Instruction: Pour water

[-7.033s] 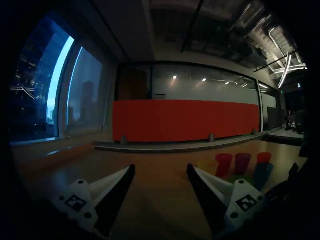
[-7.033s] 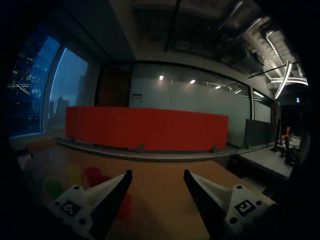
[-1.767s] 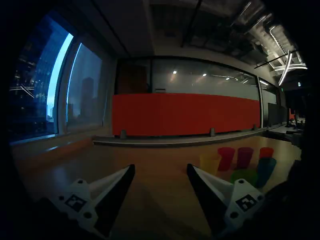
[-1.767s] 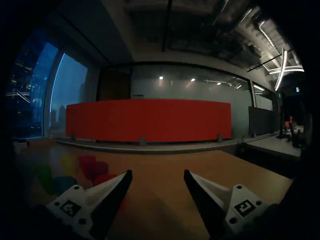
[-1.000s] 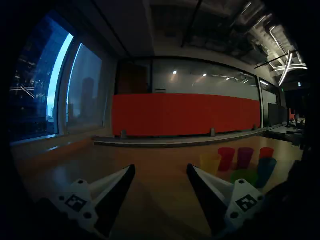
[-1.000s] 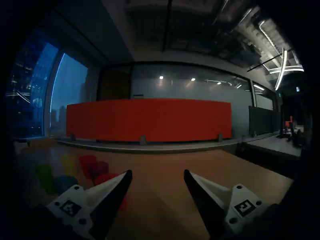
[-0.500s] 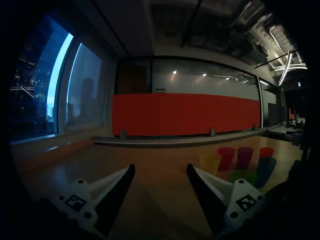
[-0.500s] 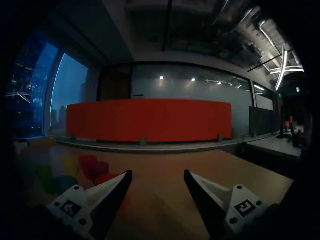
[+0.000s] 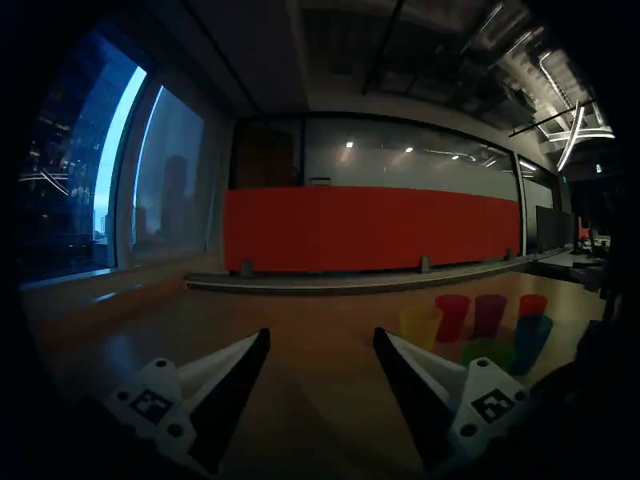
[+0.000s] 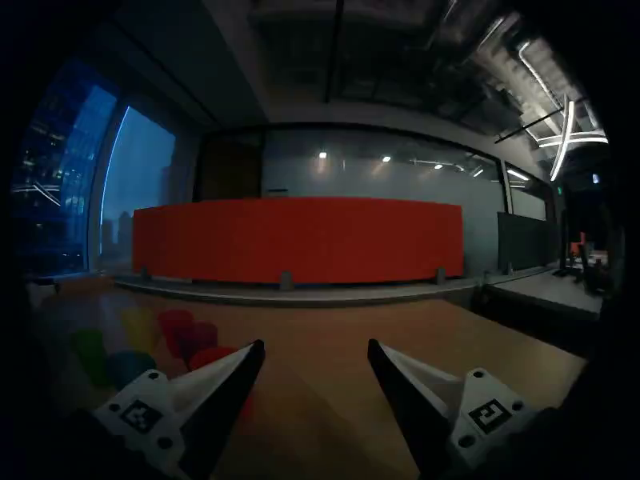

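Fingers of left gripper [image 9: 320, 330] and right gripper [image 10: 314, 342] spread empty above worktop [image 9: 320, 388]; coloured cups [image 9: 490, 312] at four o'clock in left gripper view.

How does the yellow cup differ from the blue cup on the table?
In the left gripper view, the yellow cup is at the left end of the cluster and the blue cup is near the right end. The blue cup stands nearer the camera, beside the green cup, while the yellow cup stands farther back. The colours differ too. Both stand upright, mouth up, on the wooden table.
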`<act>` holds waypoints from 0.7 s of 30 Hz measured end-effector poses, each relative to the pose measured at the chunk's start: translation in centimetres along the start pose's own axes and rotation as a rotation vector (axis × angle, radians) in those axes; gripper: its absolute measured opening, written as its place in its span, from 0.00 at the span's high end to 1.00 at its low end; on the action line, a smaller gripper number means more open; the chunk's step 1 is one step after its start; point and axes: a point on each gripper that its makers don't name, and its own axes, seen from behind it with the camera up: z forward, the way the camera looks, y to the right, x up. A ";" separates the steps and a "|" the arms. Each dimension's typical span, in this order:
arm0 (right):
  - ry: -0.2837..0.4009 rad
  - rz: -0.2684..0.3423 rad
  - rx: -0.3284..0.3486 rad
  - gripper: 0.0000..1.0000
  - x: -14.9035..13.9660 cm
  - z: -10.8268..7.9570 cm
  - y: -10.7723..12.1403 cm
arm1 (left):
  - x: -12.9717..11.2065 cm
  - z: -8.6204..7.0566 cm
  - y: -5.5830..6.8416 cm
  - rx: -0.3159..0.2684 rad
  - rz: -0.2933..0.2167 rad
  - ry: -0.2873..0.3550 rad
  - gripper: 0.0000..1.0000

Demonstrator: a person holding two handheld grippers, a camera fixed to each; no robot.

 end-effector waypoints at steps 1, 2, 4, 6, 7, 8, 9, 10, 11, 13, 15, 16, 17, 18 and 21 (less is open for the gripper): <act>0.000 0.000 0.000 0.00 0.0 0.0 0.0 | 0.0 0.0 0.0 0.000 0.000 0.000 0.04; 0.000 0.000 0.000 0.00 0.0 0.0 0.0 | 0.0 0.0 0.0 0.000 0.000 0.000 0.04; 0.000 0.000 0.000 0.00 0.0 0.0 0.0 | 0.0 0.0 0.0 0.000 0.000 0.000 0.04; 0.000 0.000 0.000 0.00 -0.1 0.0 0.0 | 0.0 0.1 0.0 0.000 0.000 0.000 0.04; 0.000 0.000 0.000 0.00 0.0 0.0 0.0 | -0.1 0.1 0.0 0.000 0.000 0.000 0.04; 0.000 0.000 0.000 0.00 0.0 0.0 0.0 | -0.1 0.1 0.0 0.000 0.000 0.000 0.04; 0.000 0.000 0.000 0.00 0.0 0.0 0.0 | -0.1 0.1 0.0 0.000 0.000 0.000 0.04; 0.000 0.000 0.000 0.00 0.0 0.0 0.0 | -0.1 0.1 0.0 0.000 0.000 0.000 0.04; 0.000 0.000 0.000 0.00 0.0 0.0 0.0 | -0.1 0.1 0.1 0.000 0.000 0.001 0.04; 0.000 0.000 0.000 0.00 0.0 0.0 0.0 | -0.1 0.2 0.1 0.000 0.000 0.001 0.04; 0.000 0.000 0.000 0.00 0.0 -0.1 0.0 | -0.1 0.2 0.1 0.000 -0.001 0.001 0.04; 0.000 0.000 0.000 0.00 0.0 -0.1 0.0 | -0.2 0.2 0.0 0.000 0.000 0.001 0.04; 0.000 0.000 0.000 0.00 -0.1 -0.1 0.0 | -0.2 0.2 0.0 0.000 0.000 0.001 0.04; 0.000 0.000 0.000 0.00 -0.1 -0.1 0.0 | -0.2 0.2 0.0 0.000 0.000 0.001 0.04; 0.000 0.000 0.000 0.00 -0.1 -0.1 -0.1 | -0.2 0.2 0.0 0.000 0.000 0.001 0.04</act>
